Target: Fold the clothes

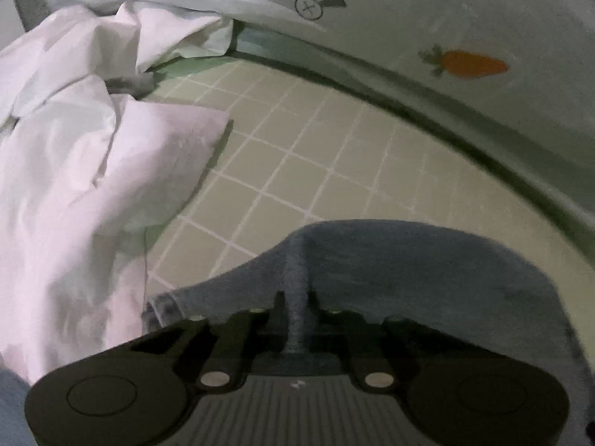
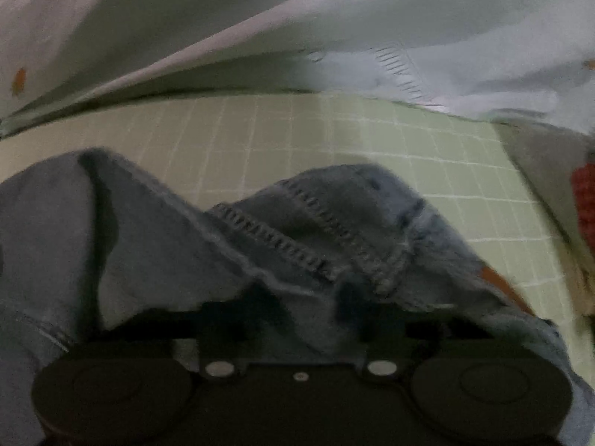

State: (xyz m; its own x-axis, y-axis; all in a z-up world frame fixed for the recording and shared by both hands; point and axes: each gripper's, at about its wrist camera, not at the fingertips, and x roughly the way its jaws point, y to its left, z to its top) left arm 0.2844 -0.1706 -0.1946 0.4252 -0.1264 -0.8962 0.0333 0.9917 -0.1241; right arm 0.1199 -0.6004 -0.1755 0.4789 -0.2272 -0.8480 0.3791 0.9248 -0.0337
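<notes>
The left gripper (image 1: 295, 319) points steeply down at the work surface, its jaws pressed together on a thin ridge of blue denim (image 1: 409, 271) that stands up between the fingers. From that pinch the cloth spreads to the right and back in a smooth hump, with a hemmed corner showing at the lower left of the fingers. The right gripper (image 2: 301, 308) also tilts steeply downward and is closed part-way on a thicker bunch of the same garment, the jeans (image 2: 316, 230): a stitched seam and a doubled edge rise directly over the gap between its fingers, and the fabric covers the fingertips, so the pads themselves are hidden. More denim piles up at the left of the right wrist view, blurred.

Under the jeans lies a pale green cutting mat (image 1: 297, 156) ruled with a white grid, bare beyond the denim. To the left in the left wrist view a crumpled white garment (image 1: 74, 171) lies on the mat, just beside the denim's hemmed corner. Farther back, past the mat's edge, a light sheet printed with an orange carrot (image 1: 472, 63) and small line drawings borders the area; its folds overhang the mat in the right wrist view. A red knitted item (image 2: 584, 200) shows at that view's right edge.
</notes>
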